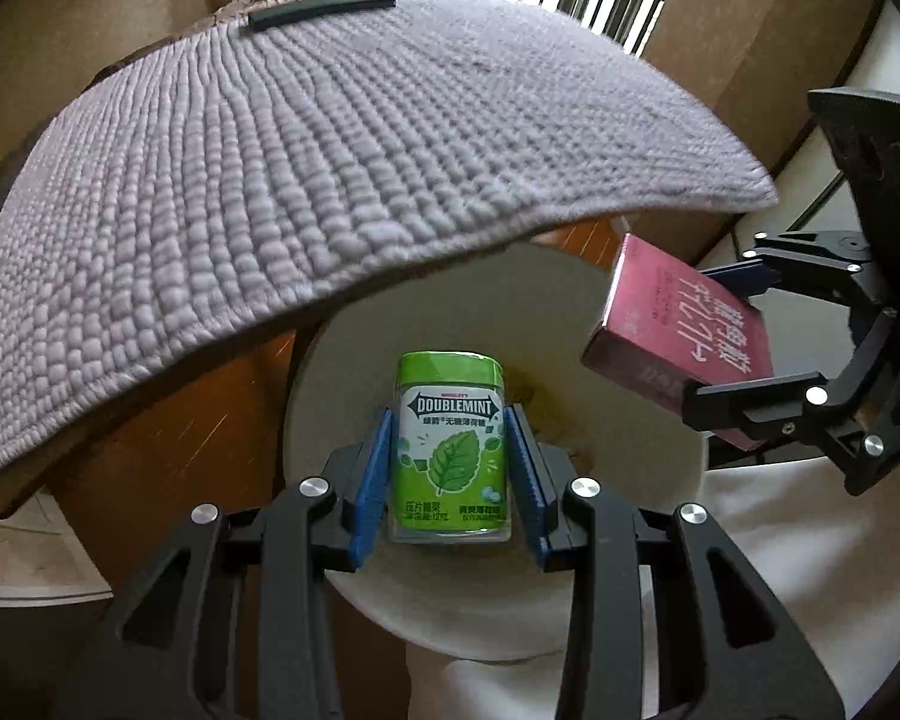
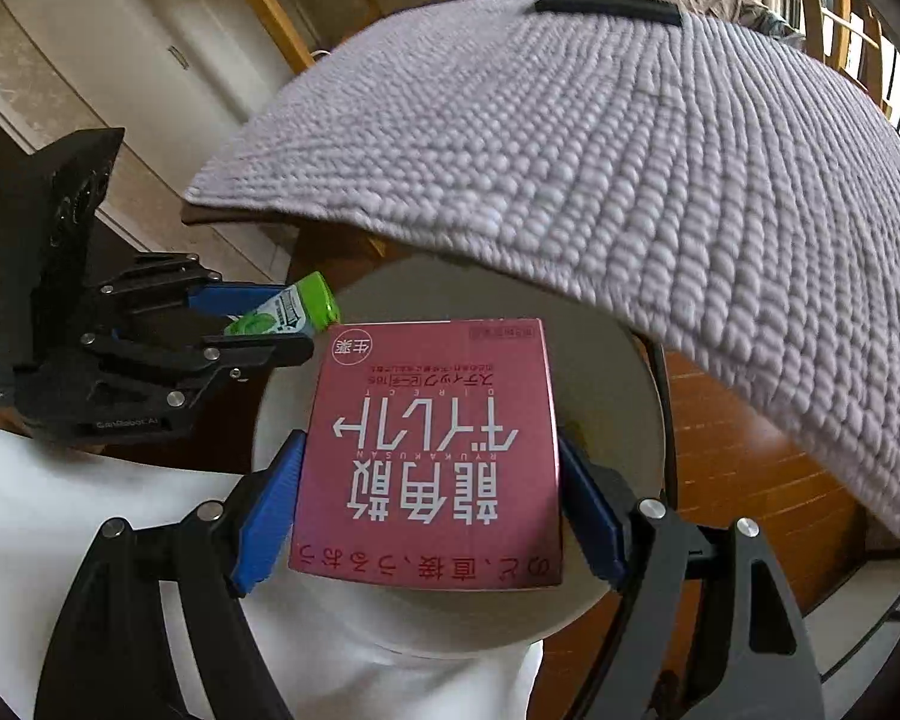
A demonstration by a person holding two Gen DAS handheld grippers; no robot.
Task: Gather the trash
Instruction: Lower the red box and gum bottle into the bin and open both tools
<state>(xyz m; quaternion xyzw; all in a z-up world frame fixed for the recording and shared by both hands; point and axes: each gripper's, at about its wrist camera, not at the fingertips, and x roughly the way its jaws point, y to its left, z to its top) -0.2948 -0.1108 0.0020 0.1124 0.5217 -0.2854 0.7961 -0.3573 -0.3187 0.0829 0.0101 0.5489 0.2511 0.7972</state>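
My left gripper is shut on a green Doublemint gum bottle and holds it upright over the open mouth of a round beige bin. My right gripper is shut on a flat pink box with white Japanese lettering, held over the same bin. In the left wrist view the pink box and right gripper hang at the bin's right rim. In the right wrist view the bottle and left gripper sit at the bin's left rim.
A grey quilted mat covers a low table that overhangs the far side of the bin; it also fills the upper right of the right wrist view. An orange wooden floor lies below. White cloth lies near the bin.
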